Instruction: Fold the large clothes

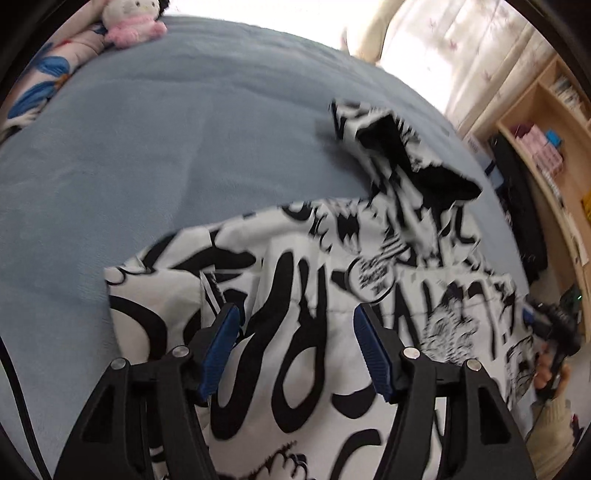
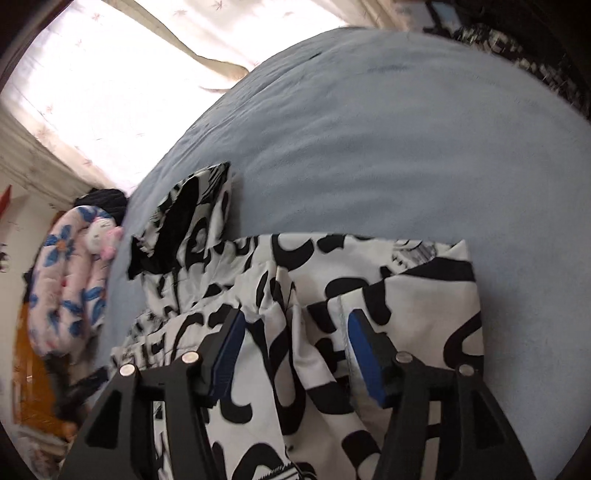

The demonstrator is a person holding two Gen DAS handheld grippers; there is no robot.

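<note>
Now | left gripper (image 1: 293, 319) fingers apart over jacket (image 1: 314, 295), empty | right gripper (image 2: 295, 325) likewise

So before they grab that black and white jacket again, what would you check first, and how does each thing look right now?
1. Left gripper open, nothing pinched: ok.
2. Right gripper open, nothing pinched: ok.
3. Black and white jacket fully on the blue bedspread: cannot tell, the near edge is out of view.
4. Jacket smooth for folding: not ok, it is rumpled and the hood is bunched up.
5. Plush toy away from the jacket: ok.
</note>
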